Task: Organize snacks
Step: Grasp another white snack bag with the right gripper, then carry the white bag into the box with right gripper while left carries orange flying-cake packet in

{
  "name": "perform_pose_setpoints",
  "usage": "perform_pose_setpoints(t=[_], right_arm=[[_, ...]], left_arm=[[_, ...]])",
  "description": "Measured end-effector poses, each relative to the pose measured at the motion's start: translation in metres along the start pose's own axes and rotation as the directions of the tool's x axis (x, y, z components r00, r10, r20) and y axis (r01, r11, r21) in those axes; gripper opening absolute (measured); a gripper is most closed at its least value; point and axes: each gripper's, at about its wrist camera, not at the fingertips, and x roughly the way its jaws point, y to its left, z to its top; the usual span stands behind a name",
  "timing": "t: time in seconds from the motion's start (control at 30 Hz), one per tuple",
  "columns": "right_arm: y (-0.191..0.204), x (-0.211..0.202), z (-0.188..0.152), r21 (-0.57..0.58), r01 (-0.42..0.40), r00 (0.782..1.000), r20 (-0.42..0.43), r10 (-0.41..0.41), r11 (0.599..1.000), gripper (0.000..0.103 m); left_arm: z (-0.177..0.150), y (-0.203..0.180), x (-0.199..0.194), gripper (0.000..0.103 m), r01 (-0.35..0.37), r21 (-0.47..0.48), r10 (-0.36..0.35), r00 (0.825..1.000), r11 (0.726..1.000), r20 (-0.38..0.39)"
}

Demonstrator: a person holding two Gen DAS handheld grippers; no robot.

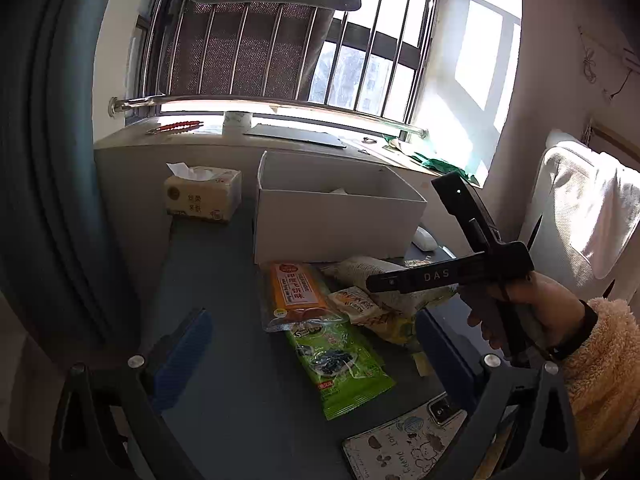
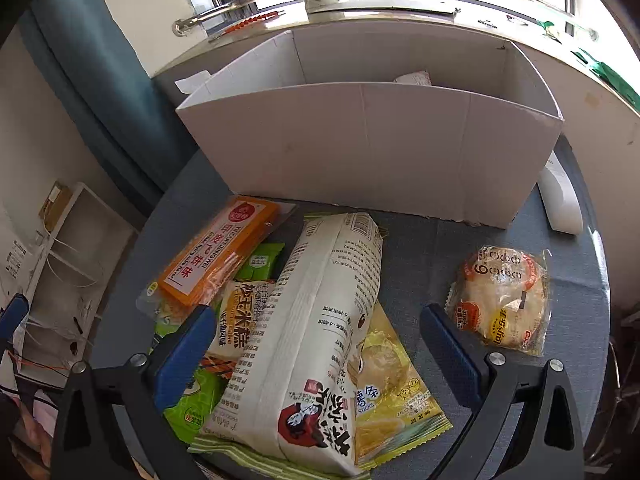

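My right gripper (image 2: 316, 344) gapes wide, empty, straddling the long white snack bag (image 2: 316, 332), whose long axis runs from me toward the white cardboard box (image 2: 372, 148). My left gripper (image 1: 312, 344) hangs equally open, holding nothing, over the green packet (image 1: 340, 364).

Sunlit barred window (image 1: 288, 40), teal curtain (image 1: 48, 140).

I note a cream tissue pack (image 1: 203, 194) on the grey tabletop (image 1: 224, 280), left of centre. A cartoon-printed phone case (image 1: 404, 444) lies near my edge. White remote-like object (image 2: 562, 200) at right. Barred window (image 1: 280, 36) behind; teal curtain (image 1: 48, 160) left.
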Motion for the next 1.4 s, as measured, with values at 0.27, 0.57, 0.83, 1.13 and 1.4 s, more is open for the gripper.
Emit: perform_pose_setpoints(t=[0.27, 0.57, 0.83, 1.13, 1.4], right_arm=[[-0.010, 0.008, -0.011, -0.004, -0.047, 0.999, 0.003, 0.047, 0.999, 0.039], [-0.026, -0.066, -0.050, 0.046, -0.184, 0.968, 0.180, 0.173, 0.982, 0.038], [-0.034, -0.123, -0.098, 0.085, -0.231, 0.930, 0.312, 0.194, 0.969, 0.038], [-0.051, -0.128, -0.124, 0.151, -0.254, 0.920, 0.341, 0.191, 0.955, 0.038], [-0.062, -0.120, -0.128, 0.194, -0.264, 0.921, 0.341, 0.187, 0.945, 0.038]], left_arm=[[-0.006, 0.016, 0.009, 0.103, -0.021, -0.042, 0.020, 0.999, 0.999, -0.031], [0.008, 0.014, 0.063, 0.103, -0.017, -0.014, 0.015, 0.989, 1.000, -0.144], [0.039, 0.001, 0.185, 0.103, -0.077, 0.055, 0.093, 0.914, 0.995, -0.394], [0.034, 0.012, 0.247, 0.071, -0.095, 0.024, 0.094, 0.858, 0.995, -0.505], [0.034, 0.013, 0.177, 0.058, -0.008, 0.029, 0.017, 0.938, 1.000, -0.347]])
